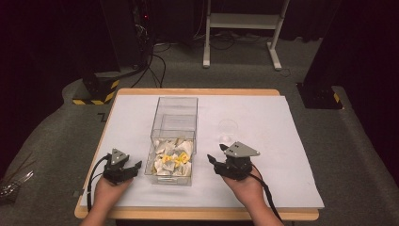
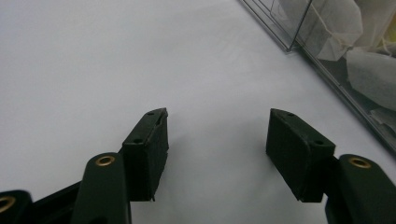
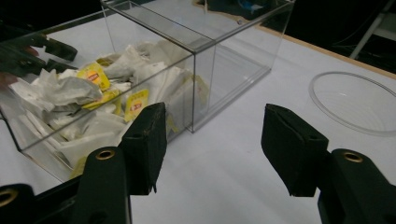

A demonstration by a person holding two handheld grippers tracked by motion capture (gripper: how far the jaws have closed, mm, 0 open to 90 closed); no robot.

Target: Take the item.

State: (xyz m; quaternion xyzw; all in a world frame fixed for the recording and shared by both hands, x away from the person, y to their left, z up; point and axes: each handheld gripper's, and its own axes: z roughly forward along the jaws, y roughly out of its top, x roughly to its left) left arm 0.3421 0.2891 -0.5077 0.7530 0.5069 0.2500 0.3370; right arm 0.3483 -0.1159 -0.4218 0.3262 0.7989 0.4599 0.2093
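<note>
A: How many things are counted on the table [image 1: 282, 188]?

B: 2 grippers are counted, 1 clear box [image 1: 174, 136] with 2 compartments, 1 clear bowl [image 1: 228, 128] and 1 white sheet [image 1: 273, 141] laid over the tabletop. The tea bags [image 1: 173, 160] are heaped and overlapping, so an exact count cannot be given.

A: Where are the tea bags found?

B: They are held in the near compartment of the box; the far compartment is seen bare. The box is stood at the middle of the sheet, between the 2 grippers.

A: How are the tea bags described?

B: They are seen as crumpled white paper pouches, some with strings. At least 3 yellow tags with a red mark are made out among them in the right gripper view [image 3: 95, 74].

A: How are the grippers held?

B: The left gripper [image 1: 132, 168] is kept just beside the box's left wall, low over the sheet; its jaws are spread apart and nothing is held between them, only white sheet being seen in the gap [image 2: 217, 140]. The right gripper [image 1: 215, 155] is held near the box's right side, with the bowl beyond it; its jaws are likewise parted with nothing gripped [image 3: 212, 135].

A: Is the bowl touched?

B: It is left apart from both grippers and from the box.
</note>
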